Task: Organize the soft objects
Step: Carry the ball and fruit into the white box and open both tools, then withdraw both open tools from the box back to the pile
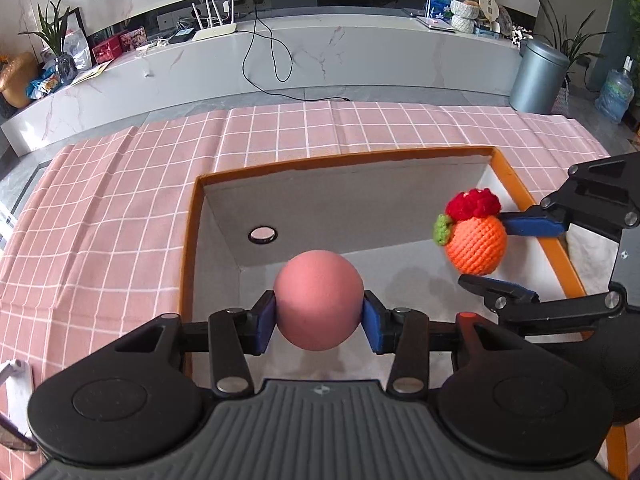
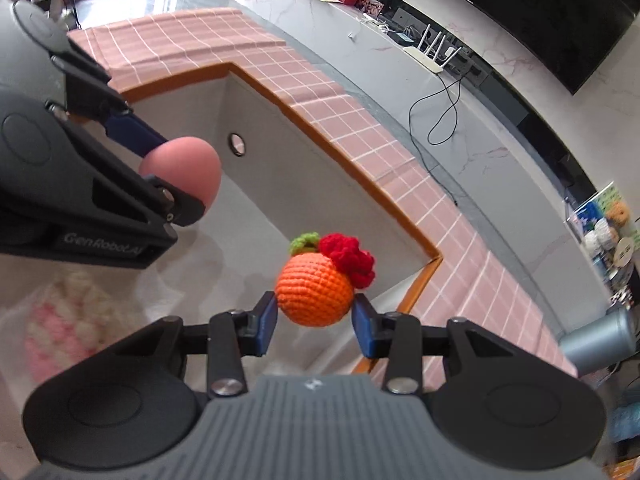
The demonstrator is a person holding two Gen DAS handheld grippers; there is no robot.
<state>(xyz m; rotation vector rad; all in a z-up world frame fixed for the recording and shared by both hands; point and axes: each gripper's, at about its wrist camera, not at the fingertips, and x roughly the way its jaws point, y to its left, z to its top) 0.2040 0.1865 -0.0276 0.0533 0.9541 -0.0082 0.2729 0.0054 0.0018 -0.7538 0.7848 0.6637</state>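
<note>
Two hand-held grippers above an open box. The left gripper (image 1: 319, 320) reaches level and forward over the near edge of the orange-rimmed box (image 1: 192, 216), its blue pads (image 1: 264, 326) pressed against either side of a smooth pink ball (image 1: 319, 299), which hangs clear of the grey box floor. The right gripper (image 2: 315, 318) enters from the right side of the box and points across it toward the left; its pads clamp a crocheted orange fruit (image 2: 314, 294) topped by a red knitted flower (image 2: 352, 260) and a small green leaf (image 2: 304, 241). In the left wrist view the same fruit (image 1: 476, 246) sits over the right part of the box, just inside the right rim, held between the right gripper's (image 1: 490, 250) two fingers, one above and one below it. The pink ball (image 2: 182, 170) lies to the left of the fruit, the two well apart and both held in the air above the box interior. A round hole (image 1: 262, 235) pierces the far wall of the box. A blurred pink-and-white knitted item (image 2: 64, 320) lies low in the near left of the right wrist view. The box rests on a bench covered by a pink checked cloth (image 1: 120, 200).
</note>
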